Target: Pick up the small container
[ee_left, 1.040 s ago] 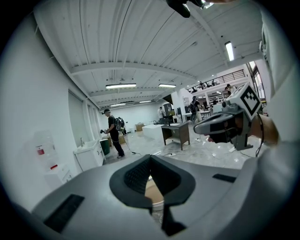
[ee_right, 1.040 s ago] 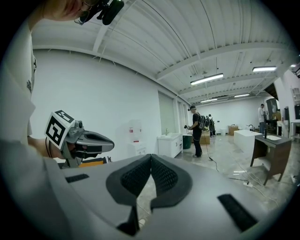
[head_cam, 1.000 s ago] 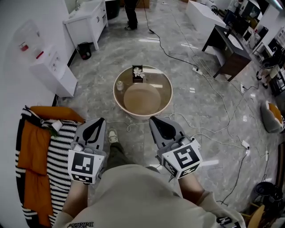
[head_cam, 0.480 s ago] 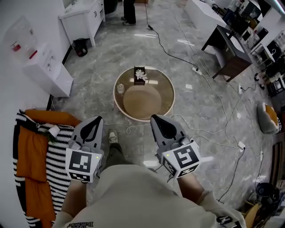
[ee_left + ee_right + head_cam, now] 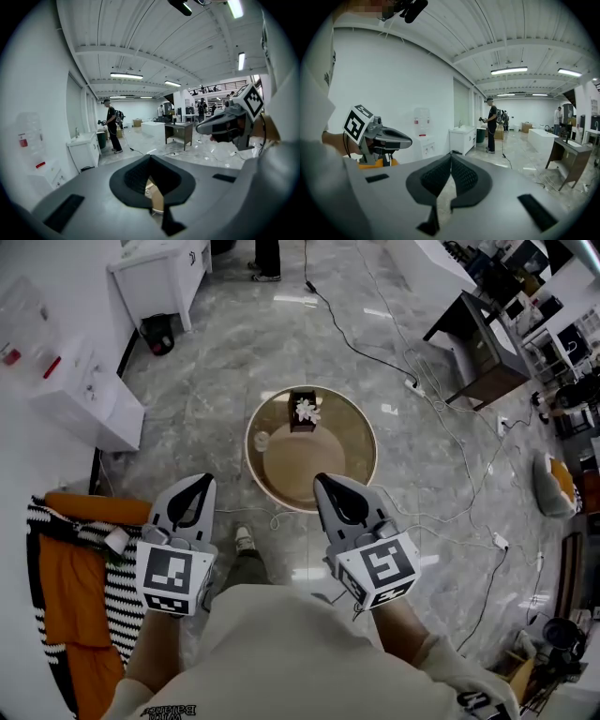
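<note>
Both tools are idle and held low in front of the person's torso, side by side and well apart. The left gripper [image 5: 202, 484] has its jaws together, tips meeting, with nothing between the pads; through the gap under the tips the left gripper view shows only a sliver of tan tabletop. The right gripper [image 5: 324, 484] is the same: jaws fully closed and empty. The small pale lidded container [image 5: 262, 440] stands upright near the left edge of the low round brown glass-topped table [image 5: 373, 442], ahead of both grippers and touched by neither. It is closer to the left one's line. A dark box with a white flower on top [image 5: 305, 411] sits at the far side of the same table, apart from the container. The grey marble floor [image 5: 216, 362] has black and white cables [image 5: 441, 418] running across it. A black-and-white striped cloth with an orange cloth over it [image 5: 66, 568] lies to the person's left. A white cabinet [image 5: 155, 268] is at far left, and a dark wooden desk [image 5: 473, 334] at far right. Another person [image 5: 112, 124] stands in the background by the cabinet.
</note>
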Demonstrator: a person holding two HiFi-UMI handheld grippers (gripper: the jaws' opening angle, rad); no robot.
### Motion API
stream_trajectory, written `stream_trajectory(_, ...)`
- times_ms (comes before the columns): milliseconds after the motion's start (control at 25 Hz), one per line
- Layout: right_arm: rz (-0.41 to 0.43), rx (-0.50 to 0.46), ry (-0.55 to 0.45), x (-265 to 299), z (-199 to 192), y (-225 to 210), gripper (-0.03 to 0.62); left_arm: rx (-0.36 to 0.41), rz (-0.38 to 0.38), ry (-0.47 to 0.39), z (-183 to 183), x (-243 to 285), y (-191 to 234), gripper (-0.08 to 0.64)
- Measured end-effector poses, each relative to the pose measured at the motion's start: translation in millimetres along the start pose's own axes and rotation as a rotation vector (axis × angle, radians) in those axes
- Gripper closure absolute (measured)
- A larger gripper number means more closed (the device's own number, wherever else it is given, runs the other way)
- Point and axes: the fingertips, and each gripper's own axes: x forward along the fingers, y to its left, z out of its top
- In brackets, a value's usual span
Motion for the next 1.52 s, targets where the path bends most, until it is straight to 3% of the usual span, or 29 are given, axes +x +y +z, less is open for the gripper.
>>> stream_trajectory(320,-0.053,-0.003,0.026,96,33,-3,0.595,0.018,-0.075,-0.003,8,49,84,0.554)
stream_trajectory(640,-0.076,0.004,0.061,149,39,-11,0.595,-0.016,-0.099,0.012,-1,74,124,0.554)
stream_trajectory(880,-0.081,0.026,0.059,170,38,-21,0.595,0.067,-0.074,-0.024,4,89,130,0.554)
stream_trajectory(1200,-0.074,0.056,0.05,187,27,-41,0.595,0.003,-0.073,-0.037,7,119,124,0.554)
stream_trajectory(1520,-0.083,0.08,-0.009,204,20,-79,0.594,0.021,0.0,-0.008,3,150,128,0.554)
